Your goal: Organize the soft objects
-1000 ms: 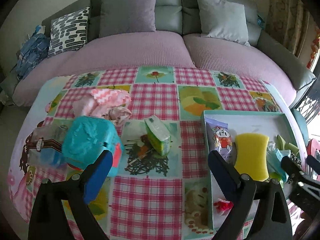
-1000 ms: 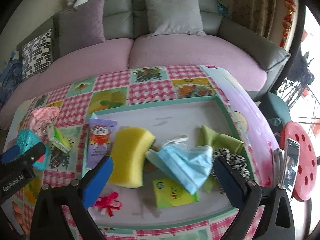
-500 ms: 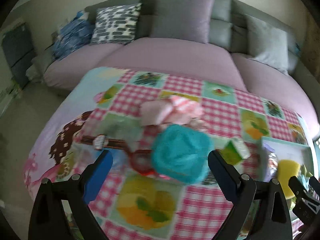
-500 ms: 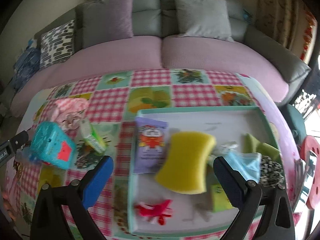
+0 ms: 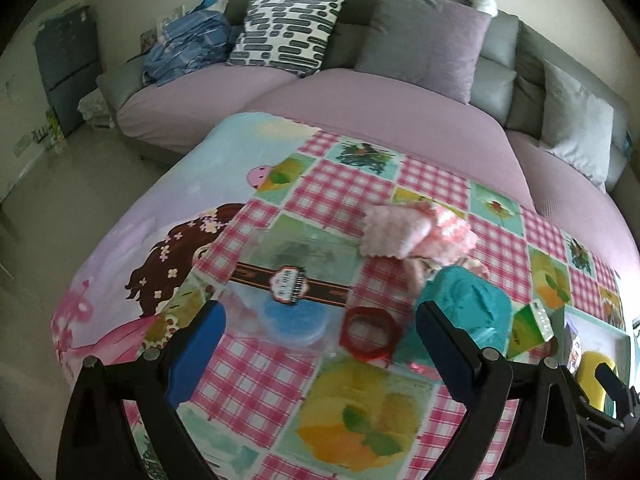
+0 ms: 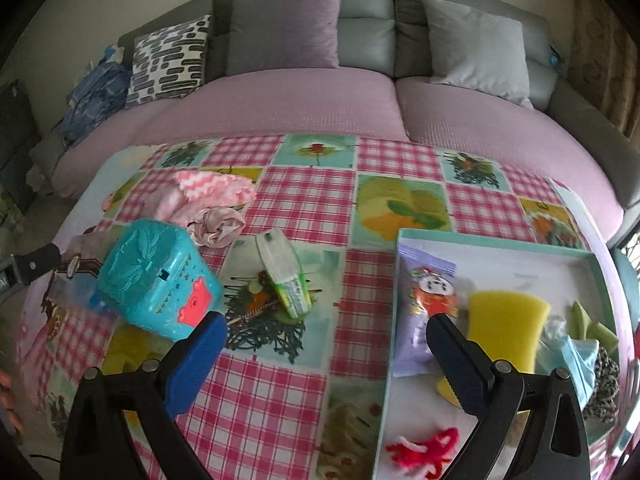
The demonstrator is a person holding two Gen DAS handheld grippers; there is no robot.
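meanwhile the left gripper [image 5: 320, 332] hangs over the left part of the table [image 5: 256, 380], jaws spread wide with nothing between them. under it lies a clear pack [image 5: 288, 284] with a dark band and a blue disc inside, and just beside that a red ring [image 5: 367, 334]. a teal box [image 5: 464, 312] sits to the right of the ring, partly behind the right finger. beyond it a pink cloth [image 5: 404, 232] lies crumpled on the checked cover, touching a pale scrunched piece nearer the box. a green pack [image 5: 528, 324] shows at the right, near the tray edge.

the right gripper [image 6: 326, 334] is also wide apart and empty, held above the cover between the box [image 6: 160, 276] and the tray [image 6: 496, 250]. the green pack [image 6: 286, 276] lies on the cover between them, apart from both. the pink cloth [image 6: 204, 192] sits behind the box. inside the tray are a purple pouch [image 6: 420, 304] at its left side, a yellow sponge [image 6: 506, 324] just right of it, a blue mask [image 6: 576, 356], a green cloth [image 6: 588, 324] and a spotted cloth [image 6: 604, 384] toward the right, and red yarn [image 6: 424, 450] at the near edge. a sofa [image 6: 320, 100] with cushions stands behind the table.
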